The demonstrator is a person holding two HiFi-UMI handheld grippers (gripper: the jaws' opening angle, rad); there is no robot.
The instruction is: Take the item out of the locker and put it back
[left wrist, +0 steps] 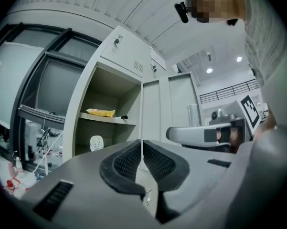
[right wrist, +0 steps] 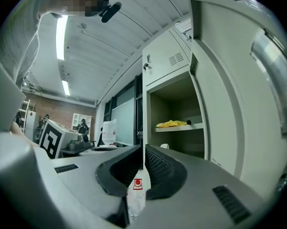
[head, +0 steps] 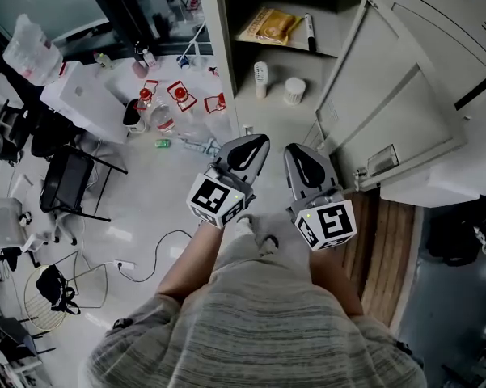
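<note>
Well, locker (head: 220, 47) stands open at top centre of the head view, door (head: 404, 111) swung out to the right, so the shelf (head: 327, 32) can be reached w/o fuss. Packet (head: 273, 24), yellow, lies flat on that shelf w/ a marker (head: 309, 32) just beside it. Two white things (head: 261, 79) sit on the level below. Prob. the packet's the item to take, tho can't be sure; nothing's out of the locker yet. L gripper (head: 257, 141) and R gripper (head: 295, 148) are side by side mid-frame, close in front of the person (head: 259, 330), both aimed at the opening but well short of it. Looks like an approach stance, not a reach. Both sets of jaws are pressed together, pads meeting, nothing btwn them. They'd need to spread before any grab.
</note>
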